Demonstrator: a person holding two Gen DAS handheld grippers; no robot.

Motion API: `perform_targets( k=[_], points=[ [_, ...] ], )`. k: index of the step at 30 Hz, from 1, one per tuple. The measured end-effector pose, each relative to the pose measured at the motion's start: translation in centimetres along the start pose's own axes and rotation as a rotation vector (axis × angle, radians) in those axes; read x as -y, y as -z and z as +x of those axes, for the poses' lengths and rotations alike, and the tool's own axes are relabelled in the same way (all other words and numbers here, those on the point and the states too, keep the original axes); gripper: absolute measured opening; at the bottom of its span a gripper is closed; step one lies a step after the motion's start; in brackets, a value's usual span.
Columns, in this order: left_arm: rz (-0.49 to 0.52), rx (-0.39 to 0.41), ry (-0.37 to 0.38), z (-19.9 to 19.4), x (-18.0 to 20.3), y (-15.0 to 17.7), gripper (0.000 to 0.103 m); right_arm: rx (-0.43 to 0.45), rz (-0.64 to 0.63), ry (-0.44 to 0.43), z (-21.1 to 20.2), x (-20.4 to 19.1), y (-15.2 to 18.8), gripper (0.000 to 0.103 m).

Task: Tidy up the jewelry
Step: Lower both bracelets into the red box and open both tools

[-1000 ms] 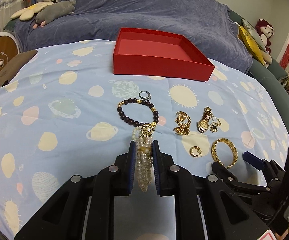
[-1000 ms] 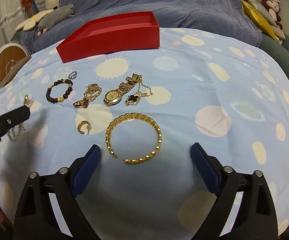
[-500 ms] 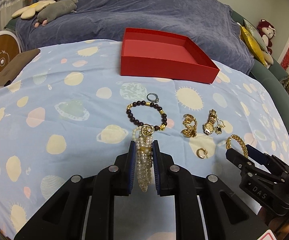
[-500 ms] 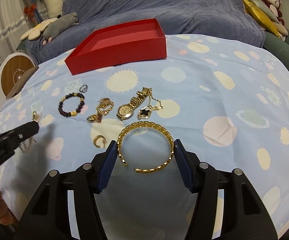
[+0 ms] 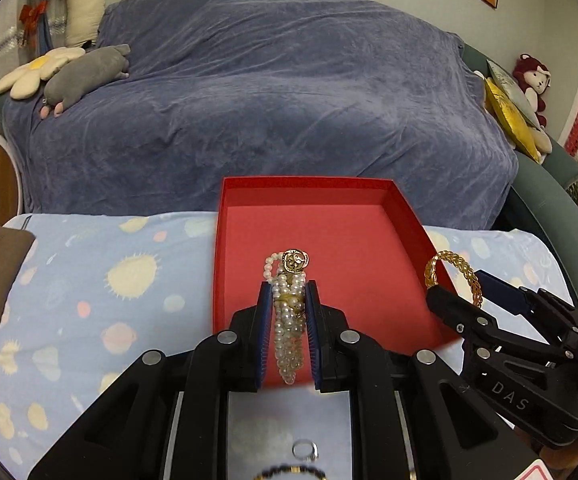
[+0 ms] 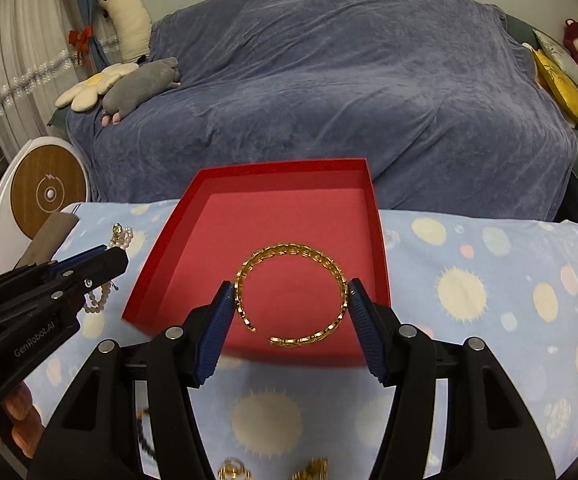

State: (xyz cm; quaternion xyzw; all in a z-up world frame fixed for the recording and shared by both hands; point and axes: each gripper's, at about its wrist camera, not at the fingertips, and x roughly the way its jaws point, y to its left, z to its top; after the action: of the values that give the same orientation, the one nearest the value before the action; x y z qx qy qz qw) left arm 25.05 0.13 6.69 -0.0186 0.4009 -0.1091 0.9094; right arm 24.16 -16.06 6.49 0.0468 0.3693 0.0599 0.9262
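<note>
Carrying pieces over the shallow red cardboard box (image 5: 321,276), the left gripper (image 5: 287,312) is pinching a white pearl strand (image 5: 287,320) while the right gripper (image 6: 291,304) is clasping an open gold chain-link bangle (image 6: 293,292), each seemingly needing only lowering and a jaw release.

Planet-print cloth (image 6: 489,264); red box (image 6: 377,240), perhaps a ring (image 5: 304,449)

Two black plastic grippers, angular and ribbed with triangular cut-outs in the frames; left gripper (image 5: 287,320) and right gripper (image 6: 294,316) alike in build; blue ridged rubber pads (image 6: 217,328) lining the inner face of each finger; round silver screw heads (image 5: 347,336) at the pivots, smaller screws near the tips; white lettering "DAS" (image 5: 509,396) on the side of the right one, "GenRobot.AI" (image 6: 35,342) along the side of the left; bare fingers (image 6: 19,420) of skin showing beneath the left body
</note>
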Motion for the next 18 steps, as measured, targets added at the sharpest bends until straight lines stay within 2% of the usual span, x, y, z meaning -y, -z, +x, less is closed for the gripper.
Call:
perform_targets(
  k=[4, 7, 11, 14, 16, 17, 18],
  points=[
    [-0.021, -0.035, 0.011, 5.1, -1.0, -2.9, 0.014, -0.025, -0.021, 0.030, 5.0, 0.2, -2.7, 0.056],
    [-0.004, -0.049, 0.003, 8.0, -1.2, -3.9, 0.014, -0.053, -0.044, 0.055, 8.3, 0.8, -4.0, 0.056],
    [0.028, -0.069, -0.013, 10.9, -1.2, -4.4, 0.014, -0.096, -0.013, 0.075, 11.3, 2.1, -4.4, 0.056],
    [0.059, -0.083, -0.026, 12.2, -1.0, -4.2, 0.014, -0.129, 0.018, 0.090, 12.1, 2.8, -4.2, 0.057],
    [0.069, -0.083, -0.048, 12.4, -0.8, -4.2, 0.019, -0.122, 0.018, 0.087, 11.8, 2.8, -4.0, 0.061],
    [0.073, -0.067, -0.055, 12.2, -0.8, -4.3, 0.022, -0.114, 0.013, 0.082, 11.5, 2.7, -4.0, 0.070],
    [0.074, -0.063, -0.062, 12.4, -0.9, -4.3, 0.038, -0.101, 0.009, 0.081, 11.2, 2.6, -3.8, 0.076]
  ],
)
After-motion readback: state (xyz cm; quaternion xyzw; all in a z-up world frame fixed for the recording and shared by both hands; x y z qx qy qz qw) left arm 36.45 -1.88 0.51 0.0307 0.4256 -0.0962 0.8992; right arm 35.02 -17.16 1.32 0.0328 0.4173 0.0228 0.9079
